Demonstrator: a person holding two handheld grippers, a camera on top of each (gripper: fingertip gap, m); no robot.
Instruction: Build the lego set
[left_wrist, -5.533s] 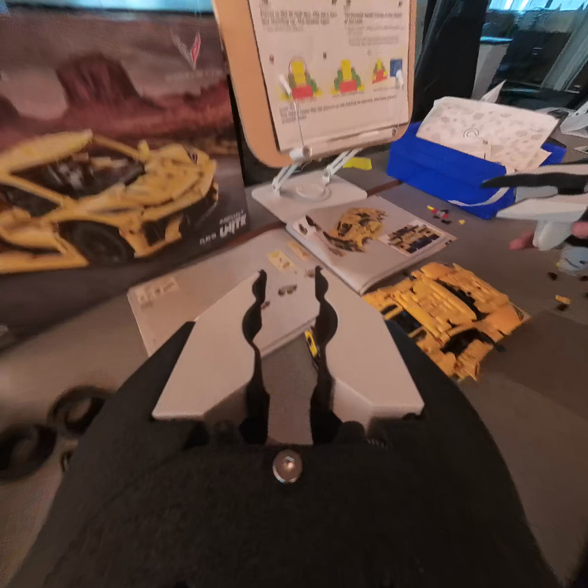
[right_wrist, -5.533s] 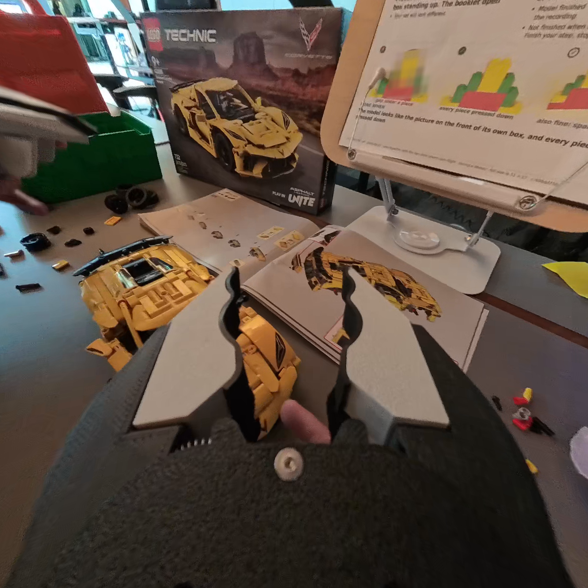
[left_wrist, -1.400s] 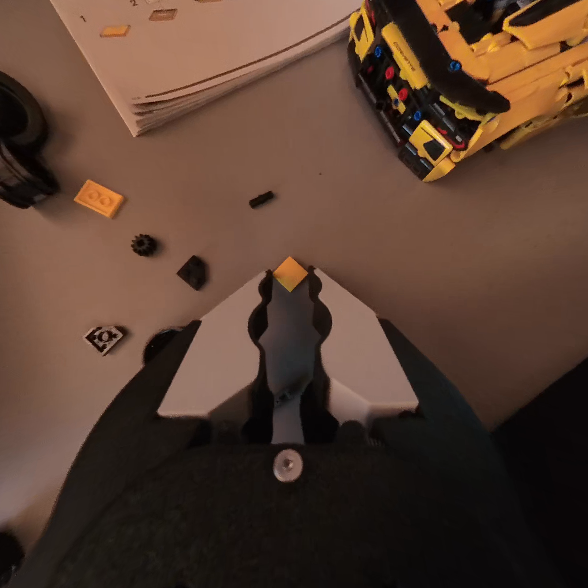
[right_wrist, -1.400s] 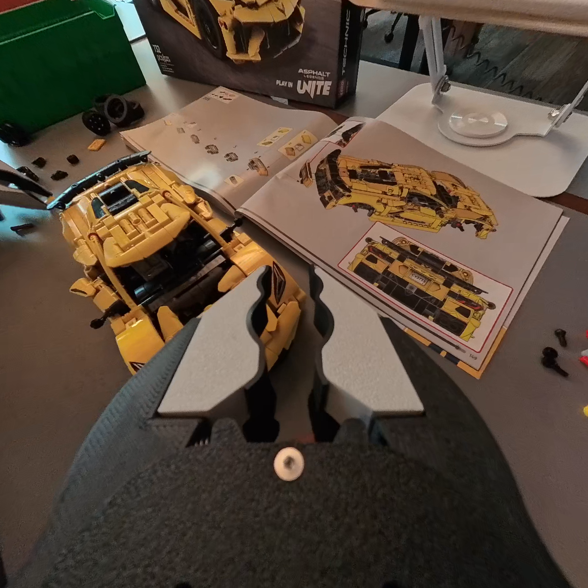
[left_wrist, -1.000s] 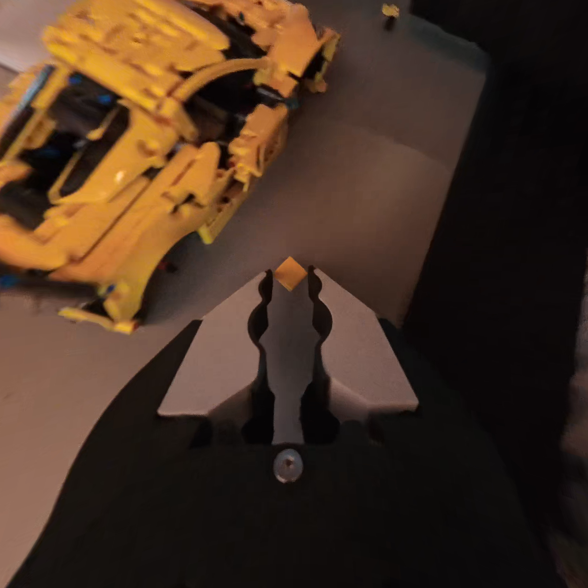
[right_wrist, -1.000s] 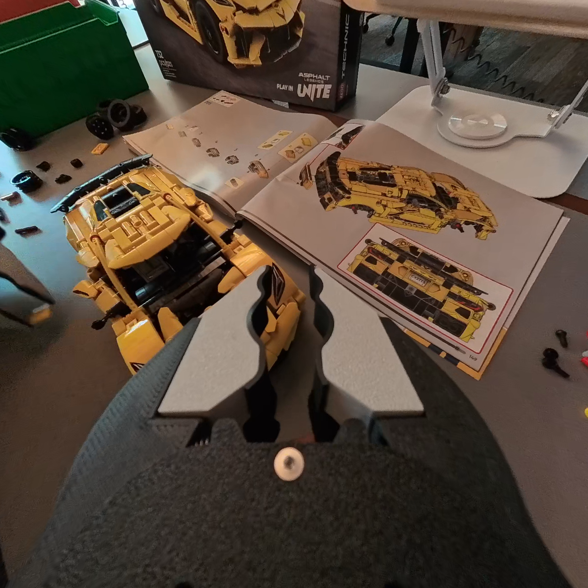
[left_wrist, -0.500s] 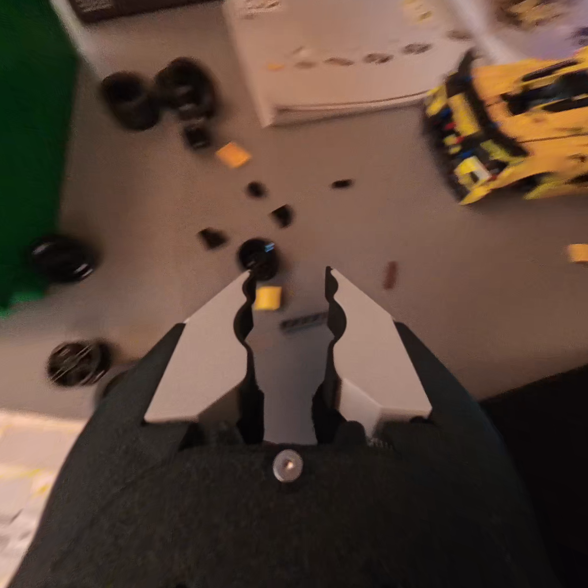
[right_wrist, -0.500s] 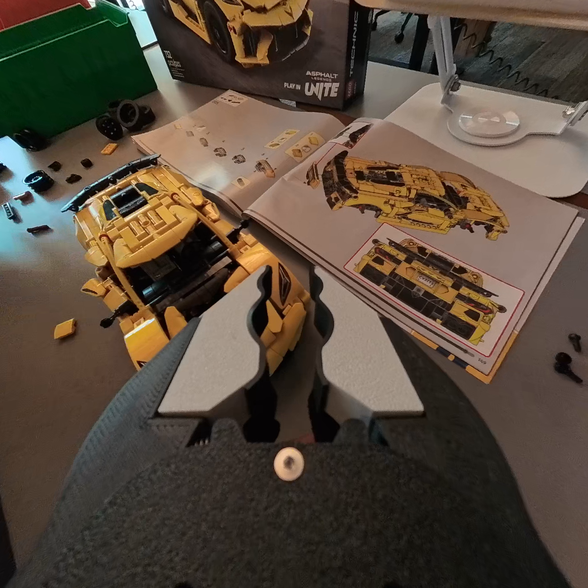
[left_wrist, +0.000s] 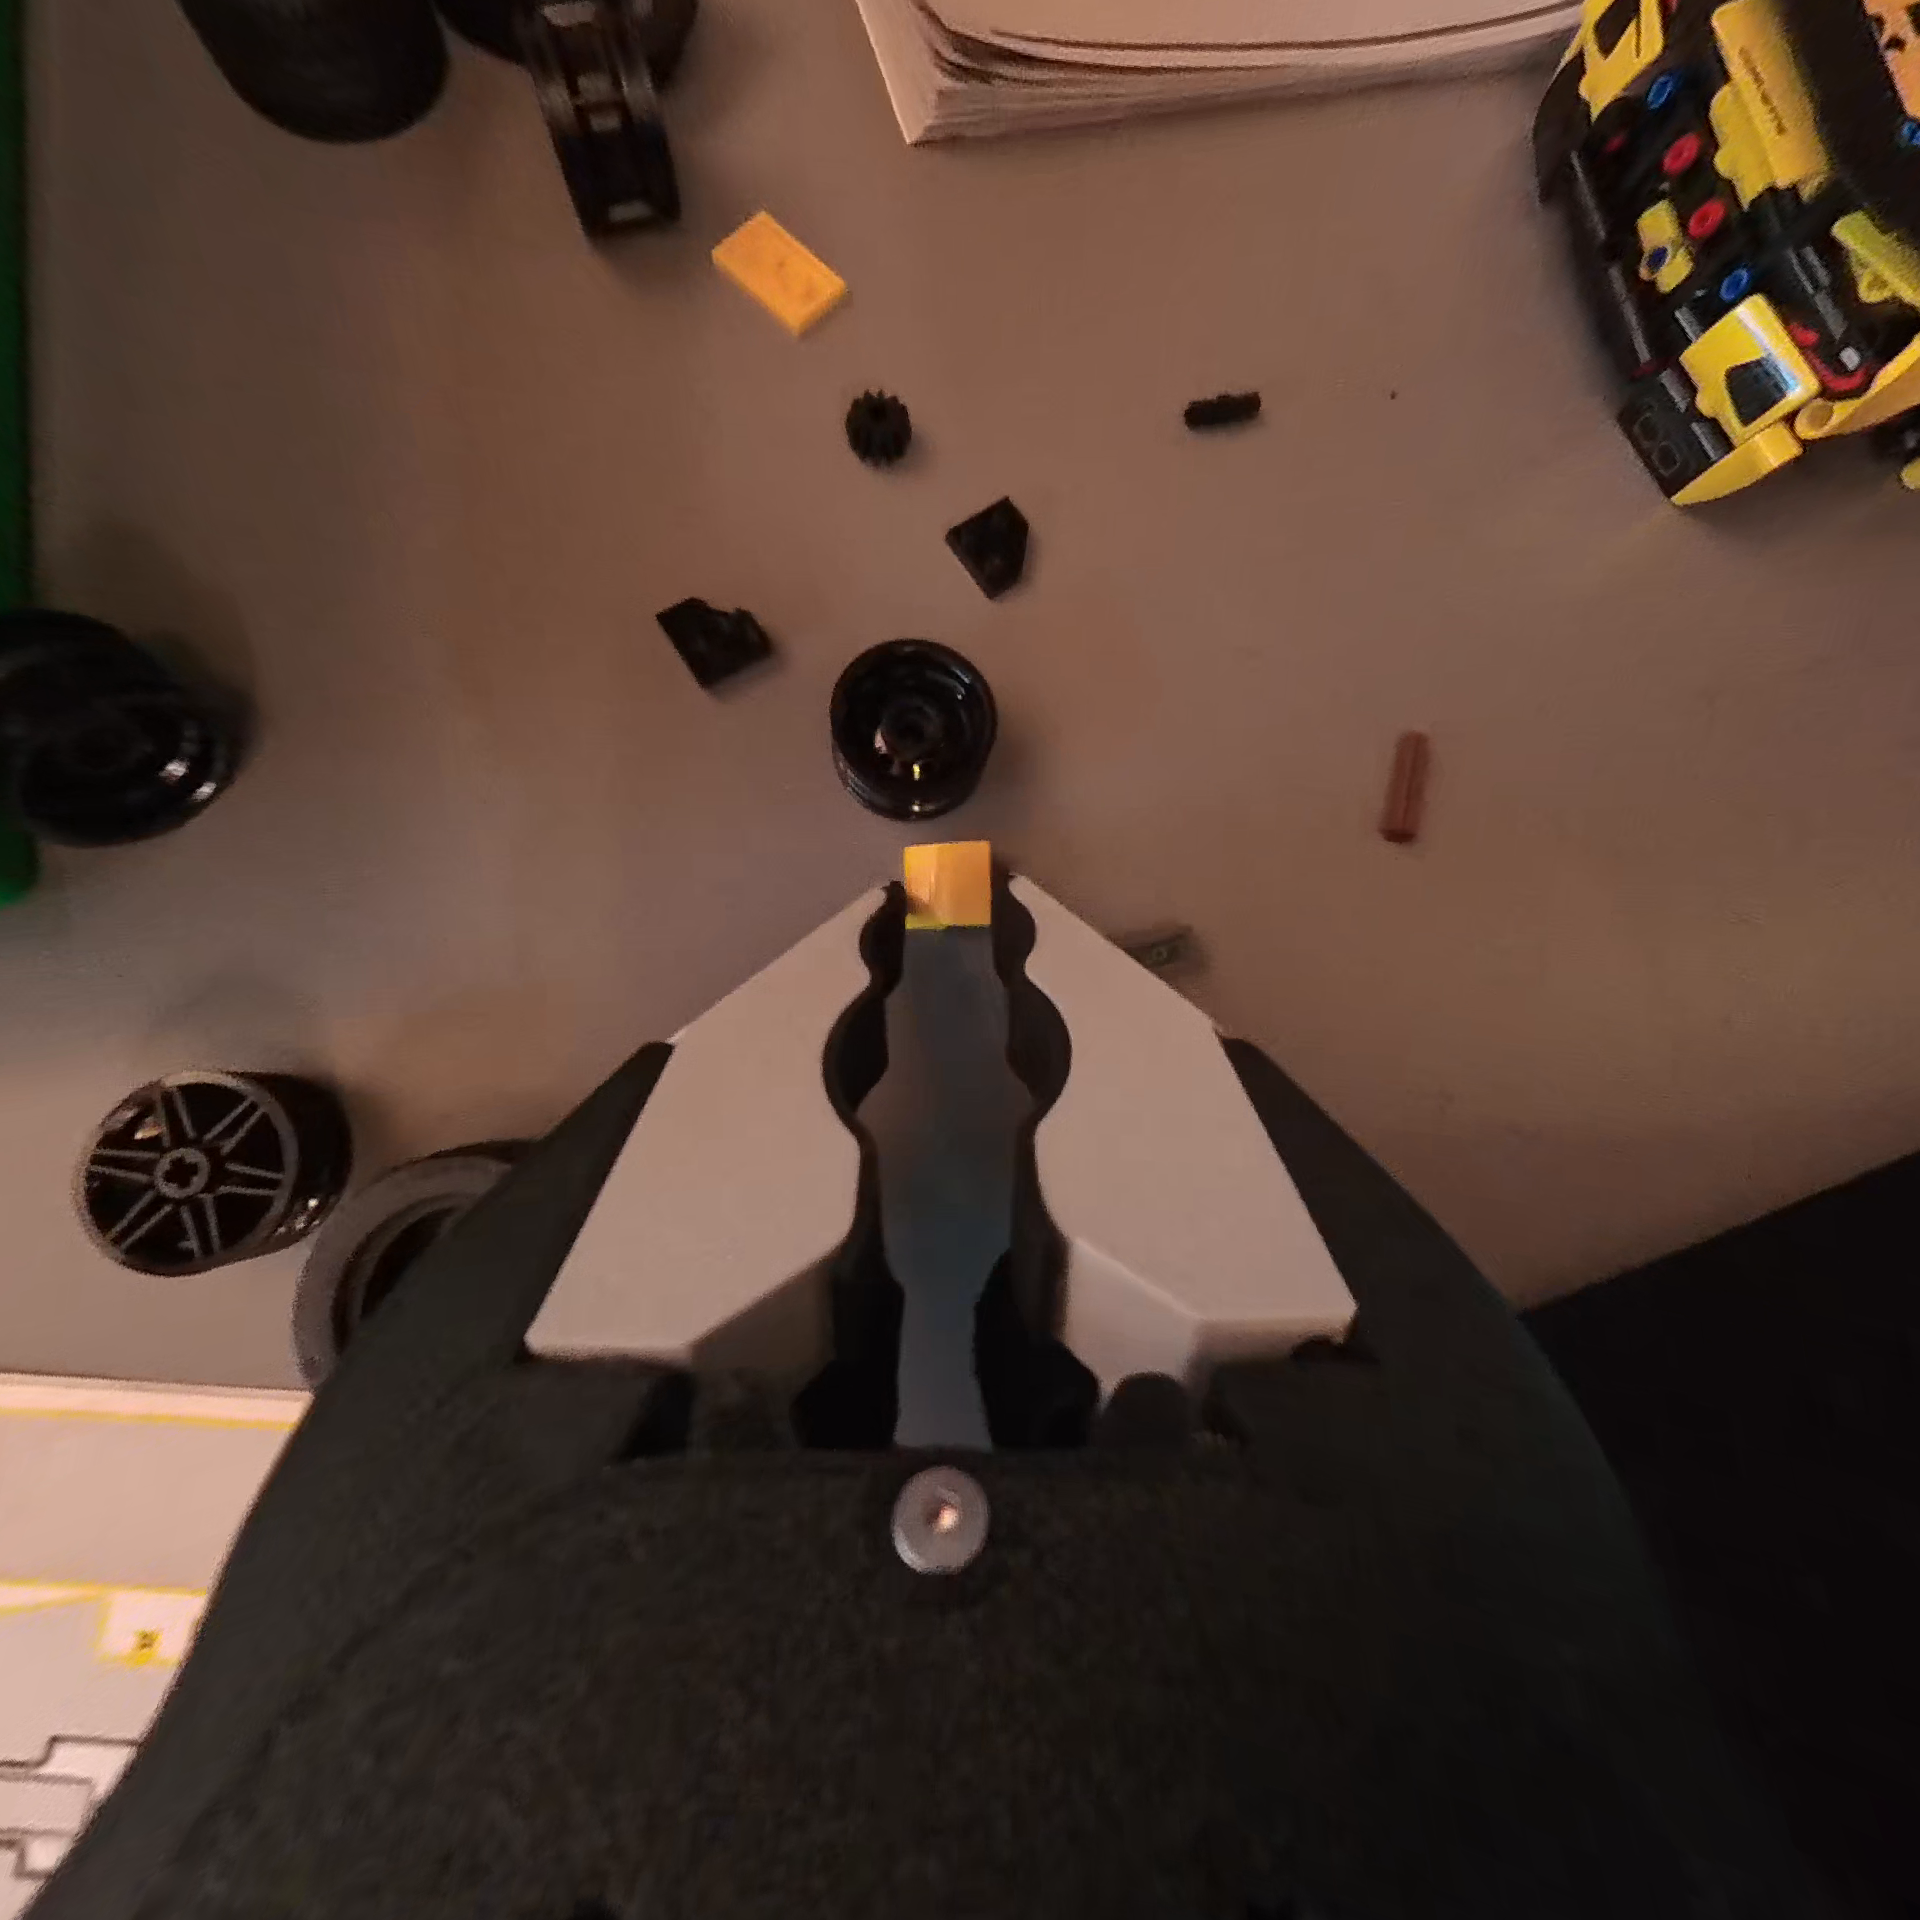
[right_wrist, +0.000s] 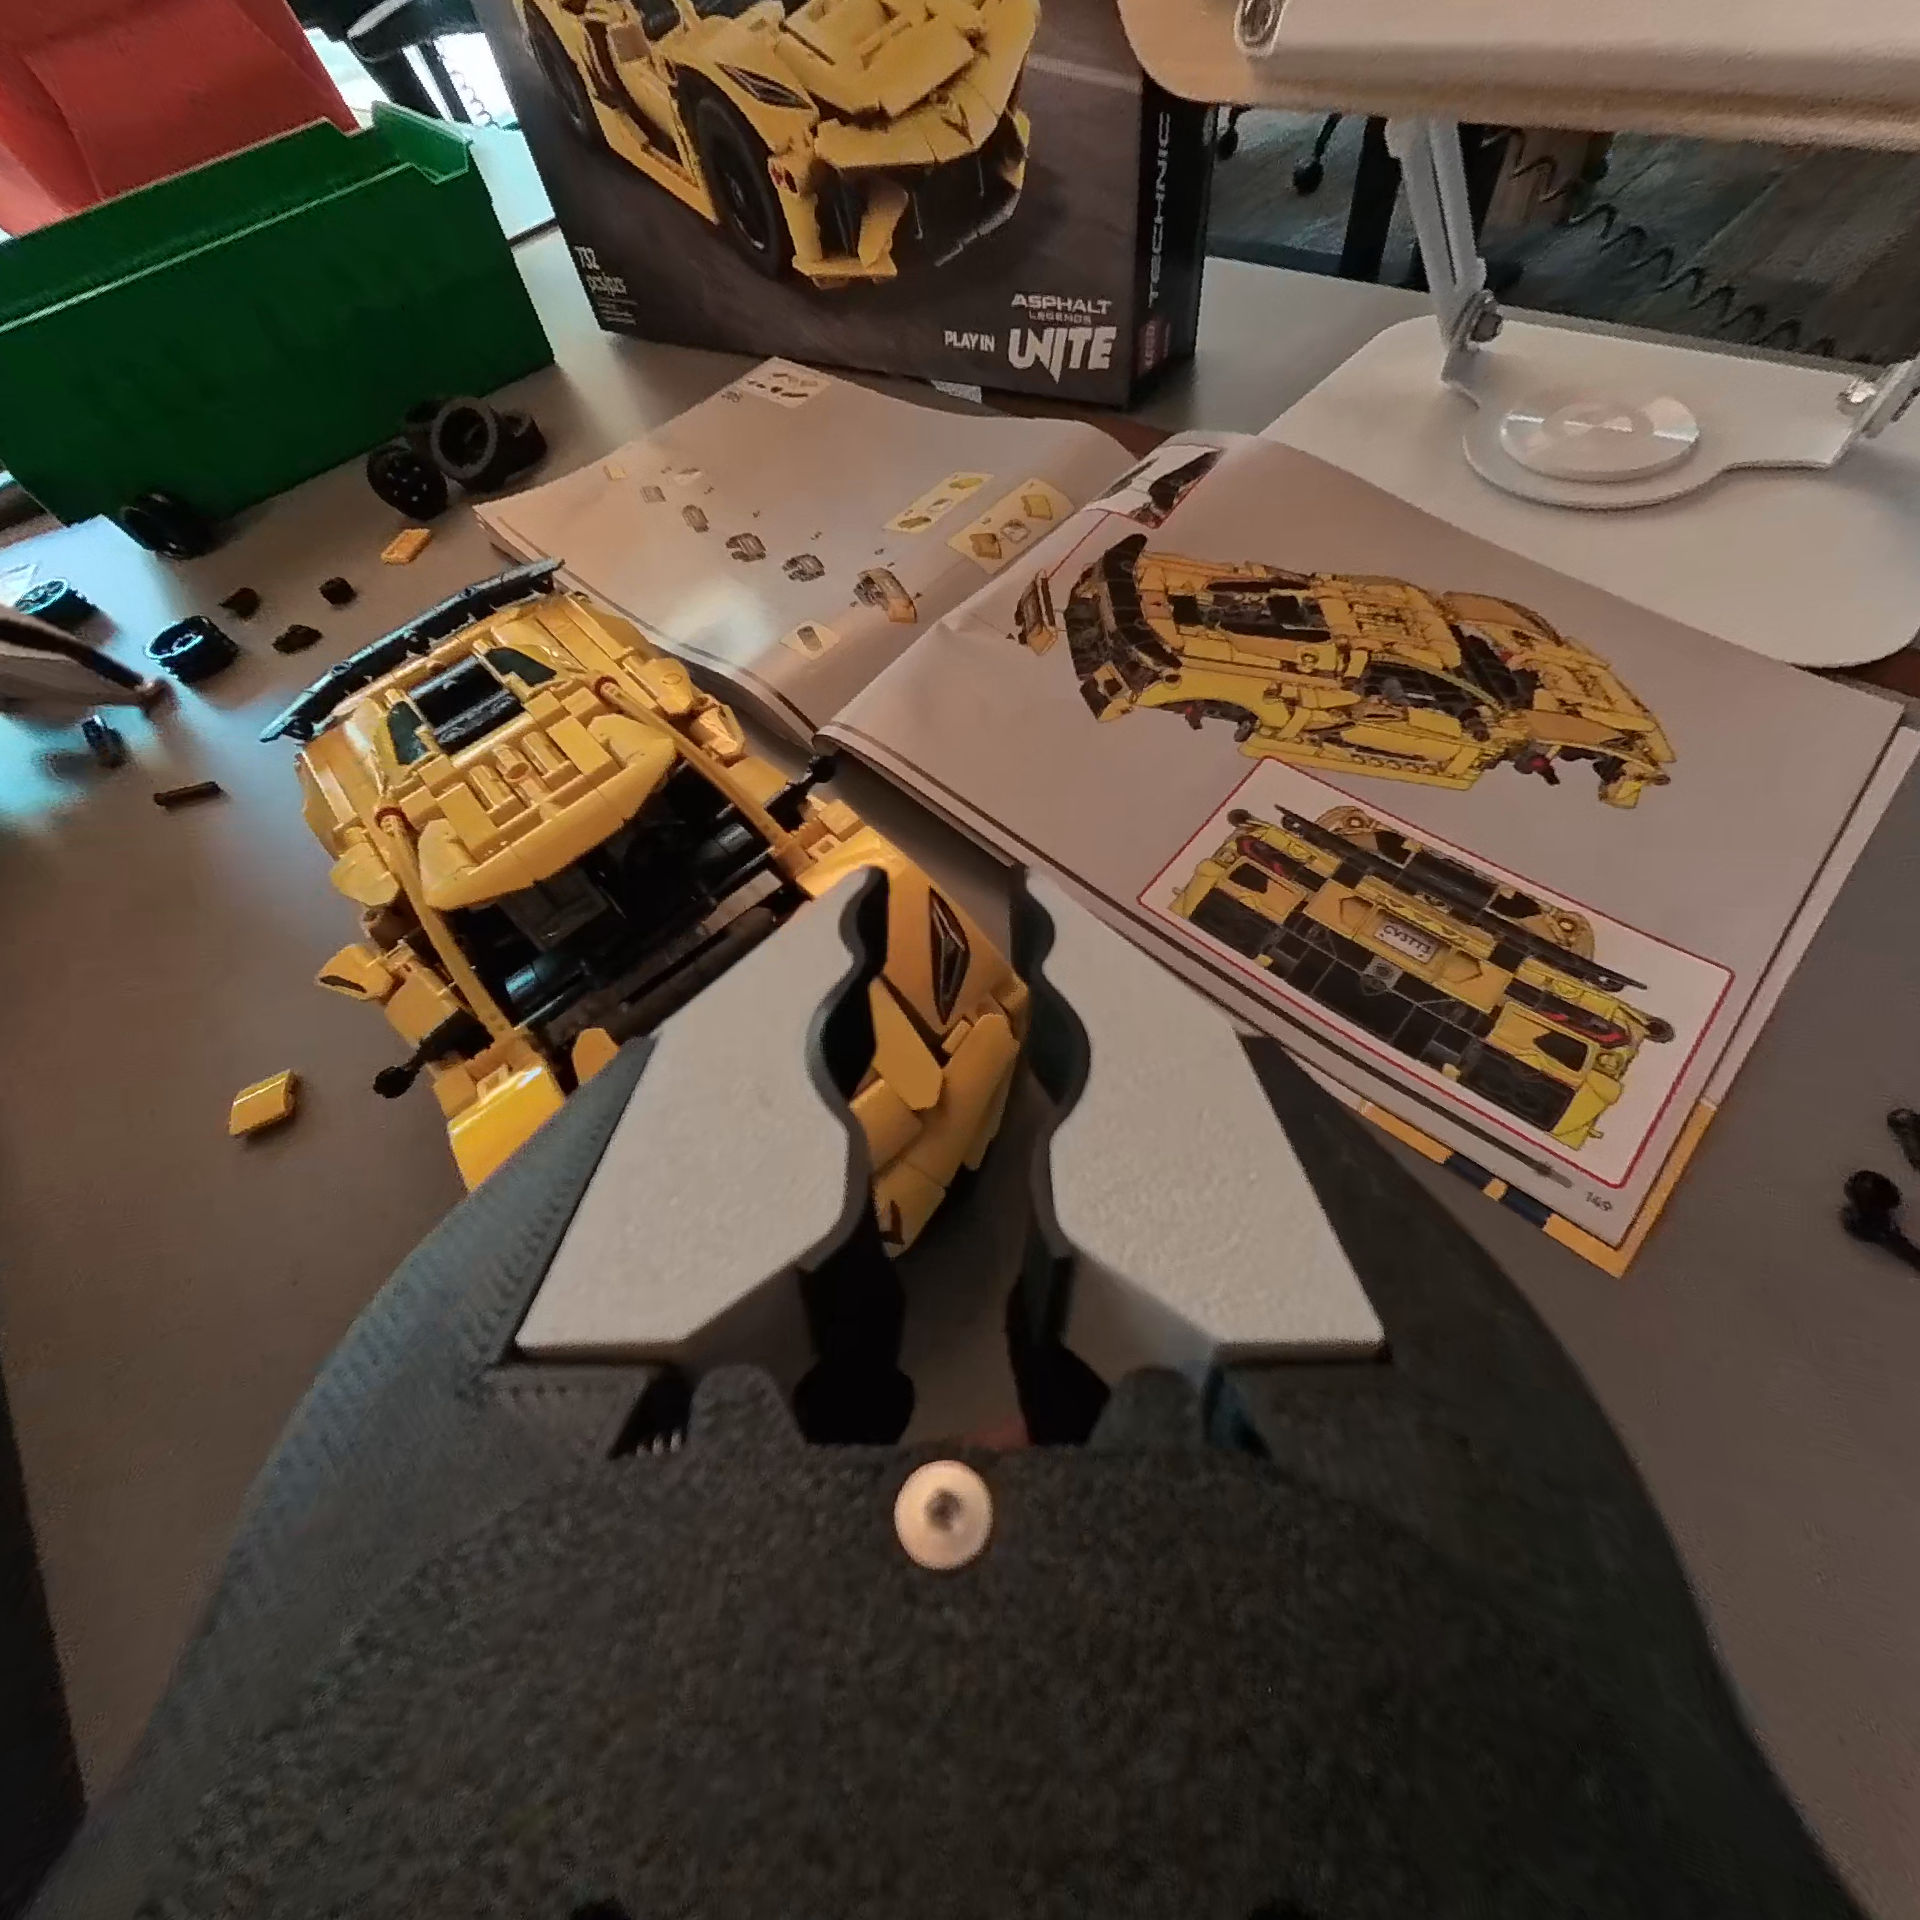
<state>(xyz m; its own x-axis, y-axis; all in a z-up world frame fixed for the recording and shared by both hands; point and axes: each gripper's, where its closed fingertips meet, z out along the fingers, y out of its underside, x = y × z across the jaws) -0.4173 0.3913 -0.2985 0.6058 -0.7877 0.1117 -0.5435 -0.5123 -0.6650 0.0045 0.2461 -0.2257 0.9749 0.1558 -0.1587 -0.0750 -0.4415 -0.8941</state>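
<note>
The left tongs (left_wrist: 947, 883) are pinched on a yellow tile (left_wrist: 947, 881) — a black rim (left_wrist: 912, 724) lies at 12 o'clock. The right tongs (right_wrist: 940, 894) are held spread over the car (right_wrist: 582, 831).

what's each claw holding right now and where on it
The left claw pinches a small yellow piece by its two sides at the tips. The right claw is open, holding nothing.

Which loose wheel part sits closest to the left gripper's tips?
The small black hub, lying flat just beyond the left gripper and its pinched yellow piece. The spoked wheel and tyres lie farther left.
</note>
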